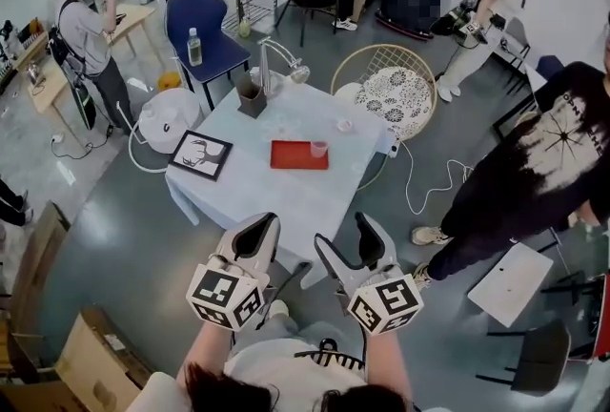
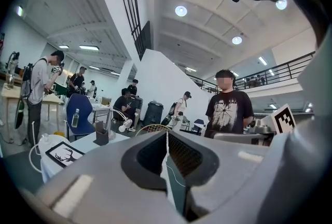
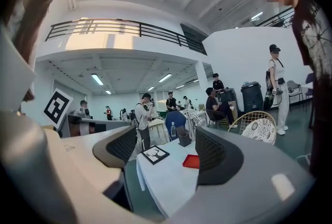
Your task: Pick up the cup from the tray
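Gripping nothing, with the left gripper (image 1: 255, 231) pinched shut and the right gripper (image 1: 351, 244) spread wide. Facing the cup (image 1: 318, 150) well ahead of both pairs of fingers, on the tray (image 1: 289, 155). Could topple that light cup by closing off-centre, or snag the tray's rim by coming in low.

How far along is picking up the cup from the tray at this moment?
Done: nothing; the cup stands on the red tray. In hand: nothing; the left gripper is shut, the right gripper open and empty, both short of the table. Left: reach, grip and lift the cup.
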Tool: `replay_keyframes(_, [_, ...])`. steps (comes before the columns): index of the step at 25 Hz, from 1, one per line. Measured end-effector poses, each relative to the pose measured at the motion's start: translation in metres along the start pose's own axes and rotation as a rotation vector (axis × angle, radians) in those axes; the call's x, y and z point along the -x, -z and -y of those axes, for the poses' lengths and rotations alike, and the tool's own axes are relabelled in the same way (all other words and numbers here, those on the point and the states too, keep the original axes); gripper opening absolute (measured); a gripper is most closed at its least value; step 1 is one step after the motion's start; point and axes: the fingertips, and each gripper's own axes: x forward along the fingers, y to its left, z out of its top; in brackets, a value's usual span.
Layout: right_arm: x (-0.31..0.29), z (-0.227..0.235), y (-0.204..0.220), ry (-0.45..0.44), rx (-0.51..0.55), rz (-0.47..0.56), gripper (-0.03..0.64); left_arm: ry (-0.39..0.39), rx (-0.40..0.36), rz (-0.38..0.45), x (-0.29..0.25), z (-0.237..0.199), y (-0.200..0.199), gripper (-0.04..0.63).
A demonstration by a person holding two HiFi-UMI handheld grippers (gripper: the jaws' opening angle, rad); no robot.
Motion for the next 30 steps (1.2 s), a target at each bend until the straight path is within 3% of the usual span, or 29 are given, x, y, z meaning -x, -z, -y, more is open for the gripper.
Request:
replay_keyframes(14, [-0.082, 0.045, -0.018, 0.024, 0.102, 0.001, 0.433, -0.035, 0.023, 0.021, -0.053, -0.055, -0.012, 0.0])
replay_keyframes(19, [-0.119, 0.08, -0.004, 0.018, 0.105, -0.04, 0.434, -0.048, 0.033, -0.003, -0.085, -0.072, -0.003, 0.0])
replay_keyframes(23, [-0.147, 0.108, 0.014, 0.027, 0.126, -0.071, 0.437, -0.106, 0.061, -0.046, -0.109, -0.095, 0.018, 0.0])
replay_keyframes(30, [-0.198, 0.159, 0.059, 0.023, 0.157, -0.141, 0.451, -0.176, 0.085, -0.038, -0.164, -0.129, 0.042, 0.0])
